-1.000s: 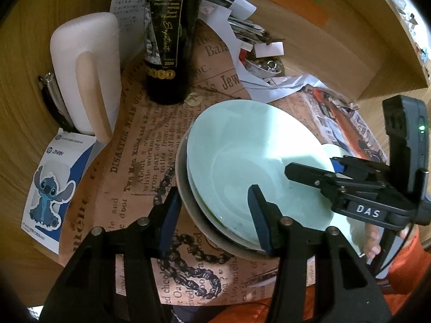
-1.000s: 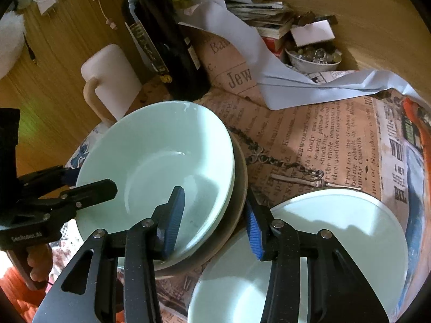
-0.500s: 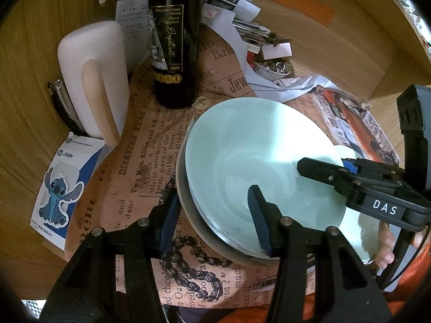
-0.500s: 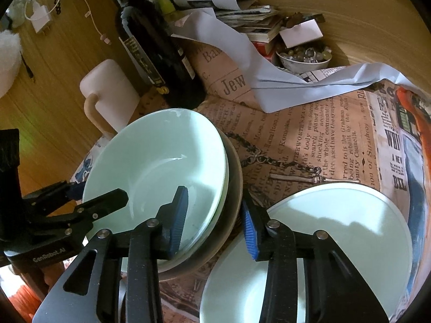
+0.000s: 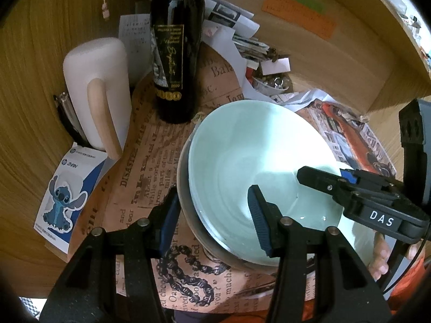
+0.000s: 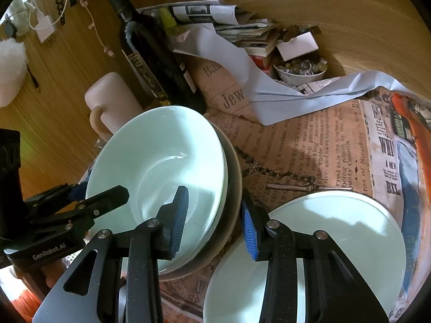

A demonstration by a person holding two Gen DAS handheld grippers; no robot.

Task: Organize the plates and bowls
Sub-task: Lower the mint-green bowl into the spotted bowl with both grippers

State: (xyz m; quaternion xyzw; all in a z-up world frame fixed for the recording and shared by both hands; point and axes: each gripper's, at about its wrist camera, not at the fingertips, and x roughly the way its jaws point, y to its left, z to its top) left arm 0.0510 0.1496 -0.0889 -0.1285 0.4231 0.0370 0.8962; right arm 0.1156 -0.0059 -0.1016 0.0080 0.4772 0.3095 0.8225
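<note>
so, from left to right: the left gripper (image 5: 215, 215) straddles the near-left rim of the stack, one blue pad outside the grey-brown bowl (image 5: 188, 210) and the other inside over the pale green bowl (image 5: 242, 161), jaws spread and not visibly pinching anything. that pale green bowl sits nested in the darker one, slid a little toward the right so the darker rim shows as a crescent on the left, and the pair rests on the newspaper-print mat (image 5: 140, 177) just in front of the wine bottle (image 5: 175, 53) and beside the white mug (image 5: 97, 86). on the opposite side, the right gripper (image 6: 212, 220) mirrors this, its left pad inside the green bowl and its right pad outside the dark rim (image 6: 234, 177), likewise released with a clear gap either side of the rim (neither pad can be confirmed touching). to the right of the stack, near but seemingly apart from it, lies the flat pale plate (image 6: 336, 242), directly under the right gripper's outer finger. the relation that matters: the stack lies between the two tools, each rim section running across its jaws, so either could close on it; the right hand is plainly nearer the plate, and i judge it the one suited to handle that next.
</note>
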